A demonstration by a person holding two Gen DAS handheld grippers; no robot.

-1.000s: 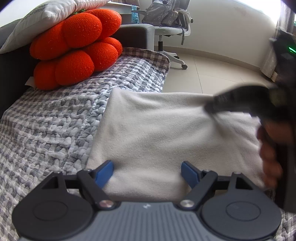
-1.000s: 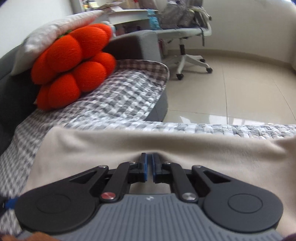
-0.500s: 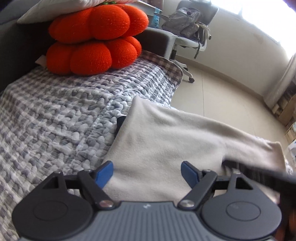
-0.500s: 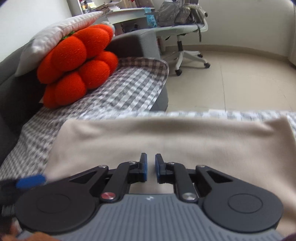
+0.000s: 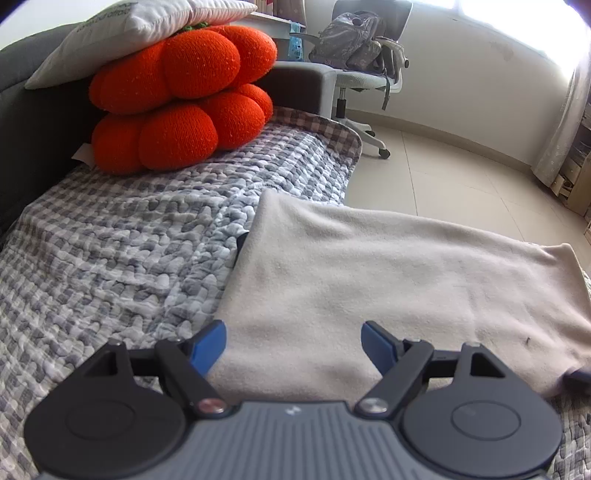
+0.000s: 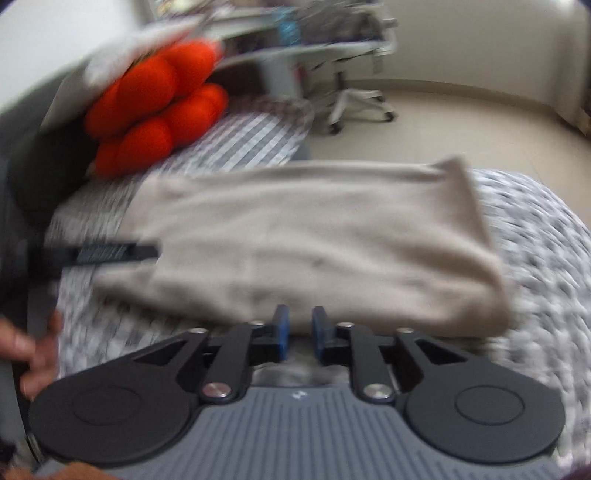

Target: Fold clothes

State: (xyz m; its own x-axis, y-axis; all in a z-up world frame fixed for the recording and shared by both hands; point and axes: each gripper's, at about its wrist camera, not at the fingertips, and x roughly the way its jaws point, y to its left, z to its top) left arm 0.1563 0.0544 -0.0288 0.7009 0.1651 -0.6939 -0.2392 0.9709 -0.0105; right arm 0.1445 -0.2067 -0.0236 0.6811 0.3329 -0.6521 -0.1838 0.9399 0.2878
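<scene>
A beige cloth (image 5: 388,273) lies folded and flat on the checked blanket (image 5: 122,236) covering the sofa, its far edge near the blanket's front rim with the tiled floor (image 5: 454,184) beyond. The left hand-held gripper (image 5: 293,341) hovers at the cloth's near edge with its blue pads (image 5: 208,343) spread wide and nothing between them; one pad sits over the cloth's left border, the other over the cloth itself. In the right wrist view, which is blurred, the right hand-held gripper (image 6: 298,328) sits just at the near edge of the cloth (image 6: 310,236) with its pads set narrowly apart, a small gap between them and no fabric visibly pinched. The left hand-held gripper (image 6: 110,253) shows there too, reaching in over the cloth's left end, with the person's hand (image 6: 33,354) below it. At the back of the sofa, an orange cushion (image 5: 181,99) sits under a white pillow (image 5: 133,33). An office chair (image 5: 365,62) carrying a backpack (image 5: 351,40) stands on the floor behind.
</scene>
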